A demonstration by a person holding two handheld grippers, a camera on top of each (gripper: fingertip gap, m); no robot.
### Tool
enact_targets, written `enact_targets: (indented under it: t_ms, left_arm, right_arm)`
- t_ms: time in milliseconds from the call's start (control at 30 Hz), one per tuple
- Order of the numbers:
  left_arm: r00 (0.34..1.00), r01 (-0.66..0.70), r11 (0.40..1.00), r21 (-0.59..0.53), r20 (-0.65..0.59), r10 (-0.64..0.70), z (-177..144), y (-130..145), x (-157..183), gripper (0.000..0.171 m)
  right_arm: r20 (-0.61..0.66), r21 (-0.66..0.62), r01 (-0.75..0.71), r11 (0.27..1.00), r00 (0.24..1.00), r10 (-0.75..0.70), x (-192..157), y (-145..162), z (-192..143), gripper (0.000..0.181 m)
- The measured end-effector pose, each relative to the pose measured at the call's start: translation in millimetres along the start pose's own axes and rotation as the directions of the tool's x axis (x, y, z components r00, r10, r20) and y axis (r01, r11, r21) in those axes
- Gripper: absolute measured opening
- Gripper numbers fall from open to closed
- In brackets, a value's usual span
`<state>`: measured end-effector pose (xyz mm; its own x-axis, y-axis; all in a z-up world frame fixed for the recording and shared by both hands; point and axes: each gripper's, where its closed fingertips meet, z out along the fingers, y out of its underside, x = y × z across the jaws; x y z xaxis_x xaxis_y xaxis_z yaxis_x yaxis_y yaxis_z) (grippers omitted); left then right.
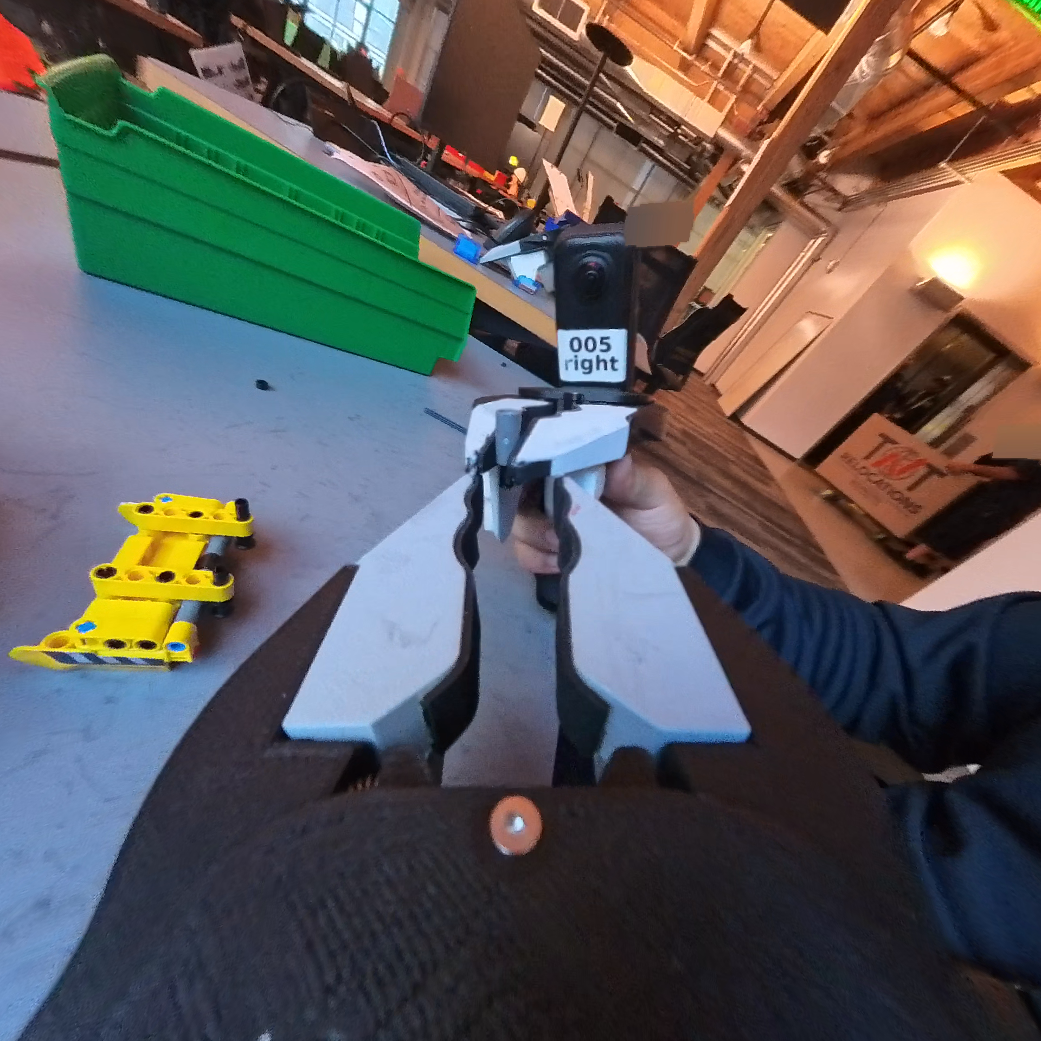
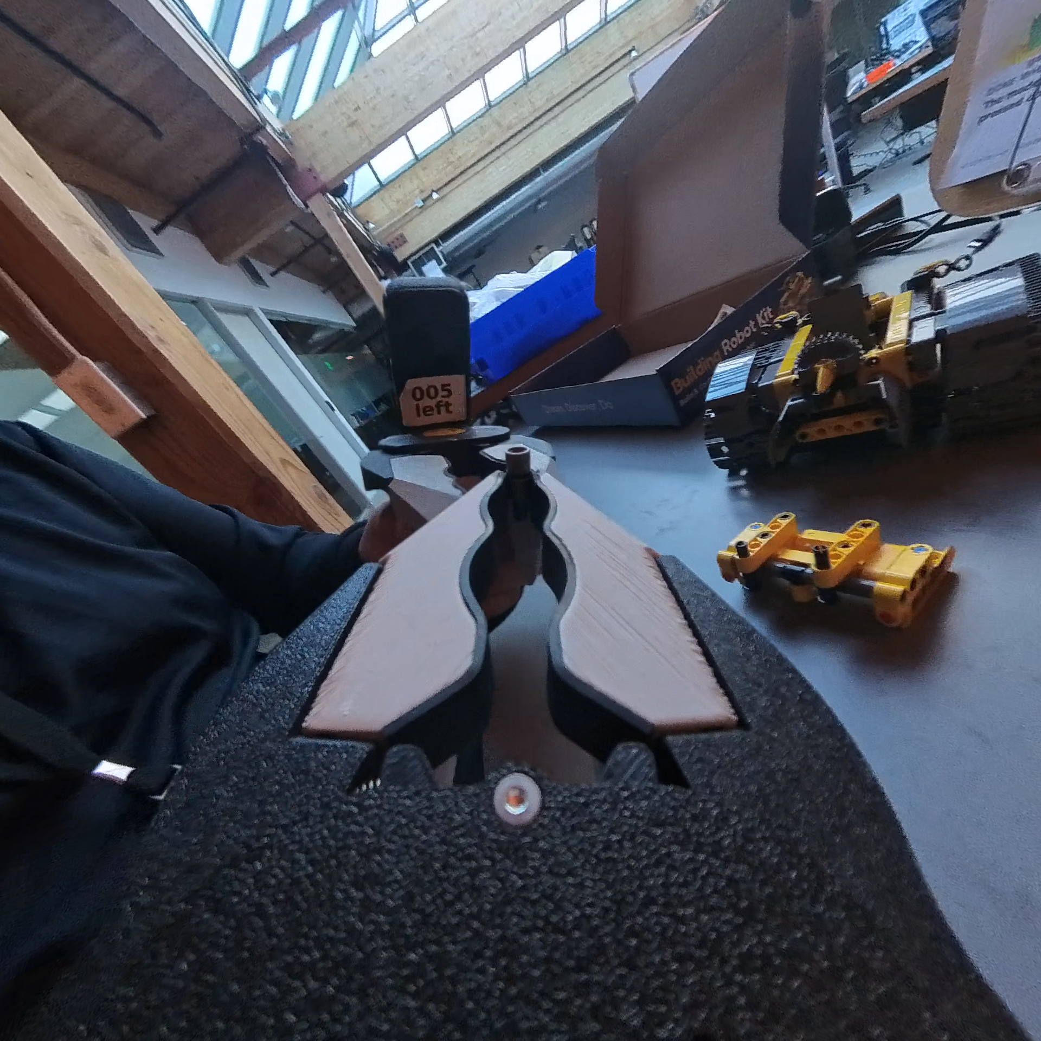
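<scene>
- The left gripper stood in the near foreground of its own view. Its two grey fingers were parted by a narrow gap along their whole length, and nothing was seen clamped between the black pads.
- The right gripper faced it tip to tip. Its jaws were closed on a small grey pin, which was held upright between the fingertips and above the table.
- One fingertip of the right gripper sat in the gap between the left fingertips. Contact between the two tools could not be confirmed.
- A hand in a dark blue sleeve gripped the handle of the right gripper.
- A yellow beam assembly lay flat on the grey table. It lay apart from both grippers, on the left of the left wrist view and on the right of the right wrist view.
- A small black part lay loose on the table beyond the assembly.
- A stack of green bins stood farther back on the same table.
- In the right wrist view, a black-and-yellow tracked model stood behind the yellow assembly.
- An open cardboard box stood beside the model, with its lid raised.
- A blue bin was farthest back, beyond the box.
</scene>
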<state>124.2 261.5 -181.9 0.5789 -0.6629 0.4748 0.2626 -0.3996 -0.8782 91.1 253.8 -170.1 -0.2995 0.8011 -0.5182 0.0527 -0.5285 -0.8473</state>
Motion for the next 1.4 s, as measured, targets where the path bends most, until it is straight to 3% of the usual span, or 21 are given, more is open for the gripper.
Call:
enact_targets:
  t_ms: [333, 667, 967, 1400]
  left_arm:
    - [0.993, -0.1, 0.995, -0.019, 0.055, 0.101, -4.1, 3.9, -8.1, 0.002]
    - [0.952, -0.268, 0.96, -0.079, 0.128, 0.276, -5.8, 7.8, -15.3, 0.001]
    - [0.955, -0.263, 0.962, -0.077, 0.12, 0.27, -5.5, 11.8, -18.8, 0.001]
    - [0.958, -0.252, 0.965, -0.074, 0.12, 0.26, -5.5, 14.7, -21.4, 0.0]
  right_arm:
    - [-0.118, -0.075, 0.099, 0.992, 0.987, -0.107, 5.3, 4.7, 2.5, 0.006]
    - [-0.097, -0.044, -0.015, 0.999, 0.995, 0.011, 7.6, 5.8, 2.9, 0.005]
    - [-0.166, -0.067, 0.078, 0.995, 0.982, -0.088, 11.6, 6.9, 2.1, 0.005]
    - [-0.187, -0.046, 0.105, 0.993, 0.976, -0.111, 11.9, 0.2, -2.8, 0.004]
